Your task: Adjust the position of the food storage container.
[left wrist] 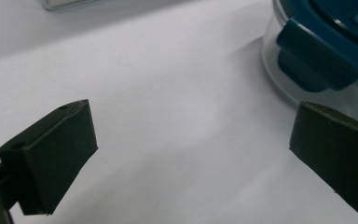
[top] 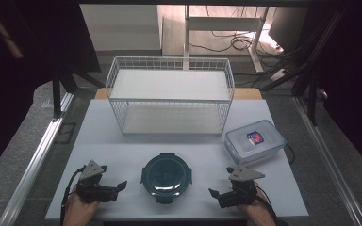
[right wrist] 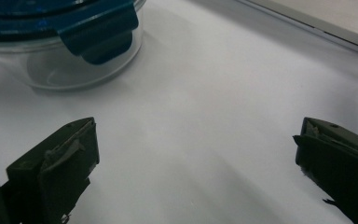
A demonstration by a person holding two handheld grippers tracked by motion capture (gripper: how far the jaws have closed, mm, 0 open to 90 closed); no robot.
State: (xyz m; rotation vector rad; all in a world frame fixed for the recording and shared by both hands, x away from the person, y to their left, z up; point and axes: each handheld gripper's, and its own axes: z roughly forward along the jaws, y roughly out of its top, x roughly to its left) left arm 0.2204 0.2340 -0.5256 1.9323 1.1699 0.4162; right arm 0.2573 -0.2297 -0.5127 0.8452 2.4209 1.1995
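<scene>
A round glass container with a dark teal clip lid (top: pixel 166 175) sits near the table's front edge, between the two grippers. My left gripper (top: pixel 119 187) rests low at the container's left, open, nothing between its jaws; in the left gripper view (left wrist: pixel 193 154) the container's lid clip (left wrist: pixel 324 58) is at upper right. On the other side my right gripper (top: pixel 215 194) is open too, with bare table between its jaws. The right gripper view (right wrist: pixel 196 163) has the round container (right wrist: pixel 70 42) at upper left.
A white wire basket rack (top: pixel 169 96) with two shelves stands at the back middle of the white table (top: pixel 122 141). A rectangular clear box with a blue-rimmed lid (top: pixel 255 141) lies at the right. Dark floor and metal rails flank the table.
</scene>
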